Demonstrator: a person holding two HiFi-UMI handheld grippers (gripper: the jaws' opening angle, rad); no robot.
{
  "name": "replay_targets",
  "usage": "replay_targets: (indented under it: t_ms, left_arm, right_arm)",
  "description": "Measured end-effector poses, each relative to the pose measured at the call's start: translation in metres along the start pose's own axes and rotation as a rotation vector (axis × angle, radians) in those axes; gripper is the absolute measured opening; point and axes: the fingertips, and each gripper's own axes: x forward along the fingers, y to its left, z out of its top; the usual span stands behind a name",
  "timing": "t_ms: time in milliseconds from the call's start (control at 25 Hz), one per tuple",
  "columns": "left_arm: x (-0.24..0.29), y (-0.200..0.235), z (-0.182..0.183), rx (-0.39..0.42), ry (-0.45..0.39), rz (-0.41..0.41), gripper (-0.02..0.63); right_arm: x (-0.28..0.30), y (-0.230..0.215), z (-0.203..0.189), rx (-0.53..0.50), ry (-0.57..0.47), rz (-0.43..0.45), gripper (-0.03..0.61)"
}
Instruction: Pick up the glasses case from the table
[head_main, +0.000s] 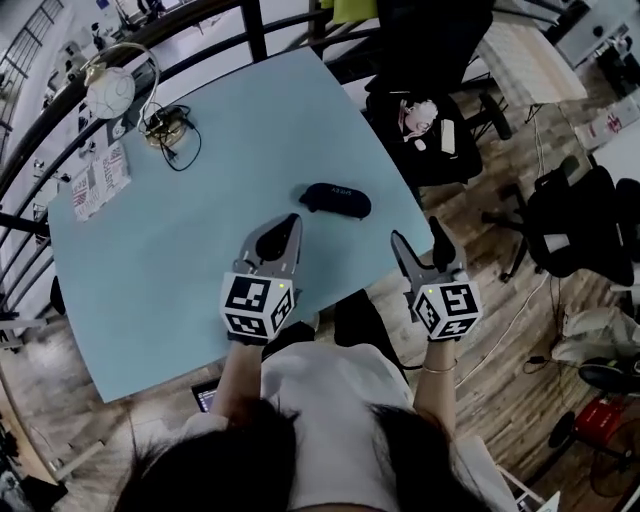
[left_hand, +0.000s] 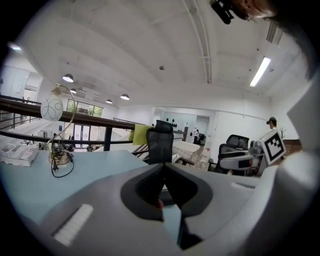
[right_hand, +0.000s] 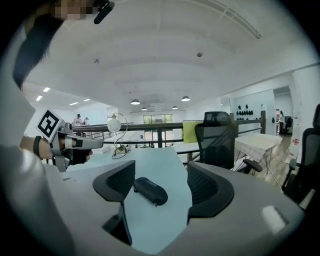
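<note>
Light-blue table (head_main: 180, 250) with angled corners. A dark oval glasses case (head_main: 336, 199) lies flat near its right edge. A lamp (head_main: 112, 92) with a round white shade stands at the far left corner, black cord (head_main: 185, 150) looped beside its base. Printed papers (head_main: 100, 180) lie at the left edge.

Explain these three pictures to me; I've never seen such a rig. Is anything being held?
No robot: a person holds a two-jaw gripper in each hand; the marker cubes belong to them. One picture looks down from the person's head; the other two look along each gripper's jaws. On the pale blue table lie a dark glasses case, a lamp with its cable, and papers. The left gripper has its jaws together, empty. The right gripper has its jaws apart, the case lying ahead of them, untouched. Nothing is held.
</note>
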Motion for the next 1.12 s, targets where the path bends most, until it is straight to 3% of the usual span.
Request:
replay_targets:
  t_ms: [360,720,1120]
  left_arm:
    - [0.038,0.024,0.026,-0.041,-0.061,0.242,0.057]
    - [0.021,0.029,0.029,-0.090,-0.094,0.498,0.057]
    - [-0.007,0.041,0.021,-0.125,-0.093,0.602,0.057]
  right_arm:
    - [0.094,-0.027,0.032,-0.073,0.012,0.281,0.314]
    - [0.139,-0.016,0.049,-0.137,0.017,0.544,0.324]
    - [0.154,0.018,0.042,-0.161,0.051,0.664,0.325]
